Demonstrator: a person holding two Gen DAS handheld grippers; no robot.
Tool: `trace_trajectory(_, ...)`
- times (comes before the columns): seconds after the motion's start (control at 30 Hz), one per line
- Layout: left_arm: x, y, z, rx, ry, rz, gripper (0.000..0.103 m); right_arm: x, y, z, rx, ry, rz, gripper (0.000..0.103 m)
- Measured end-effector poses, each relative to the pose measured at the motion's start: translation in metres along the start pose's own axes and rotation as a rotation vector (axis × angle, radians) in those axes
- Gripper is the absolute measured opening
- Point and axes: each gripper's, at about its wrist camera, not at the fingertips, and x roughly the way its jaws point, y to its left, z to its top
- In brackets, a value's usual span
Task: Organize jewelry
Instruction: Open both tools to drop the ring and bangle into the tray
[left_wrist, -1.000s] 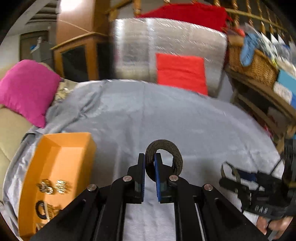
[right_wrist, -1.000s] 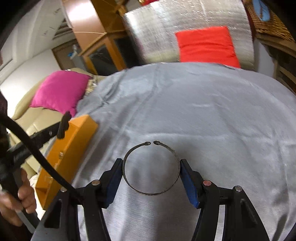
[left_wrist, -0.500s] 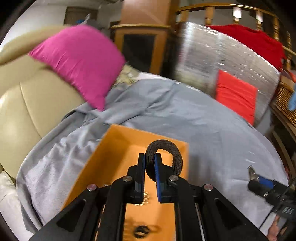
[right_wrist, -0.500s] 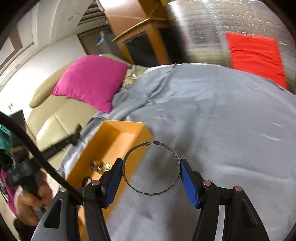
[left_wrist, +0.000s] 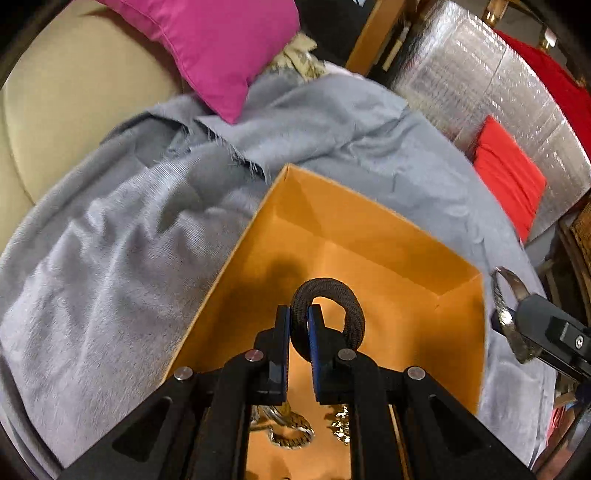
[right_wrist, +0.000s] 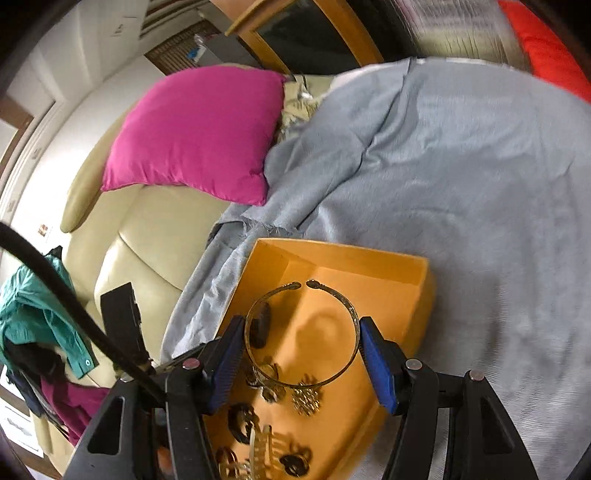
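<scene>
We are pinching a black hair tie (left_wrist: 334, 314) in our left gripper (left_wrist: 298, 343) over the orange box (left_wrist: 369, 236). Our right gripper (right_wrist: 301, 354), jaws clamping a metal bangle (right_wrist: 301, 334), is hovering at the box's 6 o'clock end.

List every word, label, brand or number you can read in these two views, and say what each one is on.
None can be read.
The orange box shows plain walls with no print.
The small cards on the wall are too blurred to read.
The blue label on the shelf item is too small to make out.
</scene>
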Motion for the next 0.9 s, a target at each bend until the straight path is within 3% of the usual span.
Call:
trace_trajectory(0.23, 0.025, 0.007, 0.001, -0.01, 0.079, 0.019, 0.01, 0.035, -0.006, -0.003, 0.064, 0.046, -0.041, 0.064)
trace_trajectory(0.53, 0.013, 0.012, 0.002, -0.035, 0.145, 0.01, 0.013, 0.055, 0.008, 0.001, 0.021, 0.089, -0.146, 0.065)
trace_trajectory(0.6, -0.006, 0.01, 0.004, -0.008, 0.111, 0.039, 0.038, 0.059, 0.01, 0.001, 0.0, 0.095, -0.16, 0.065)
trace_trajectory(0.67, -0.031, 0.009, 0.006, 0.014, 0.044, 0.057, 0.047, 0.062, 0.013, 0.002, -0.021, 0.092, -0.177, 0.065)
trace_trajectory(0.73, -0.058, 0.015, 0.009, 0.007, -0.02, 0.053, 0.05, 0.065, 0.015, 0.003, -0.038, 0.087, -0.207, 0.065)
trace_trajectory(0.9, -0.095, 0.032, 0.013, -0.032, -0.119, 0.125, 0.053, 0.082, 0.027, 0.002, -0.106, 0.12, -0.319, 0.064)
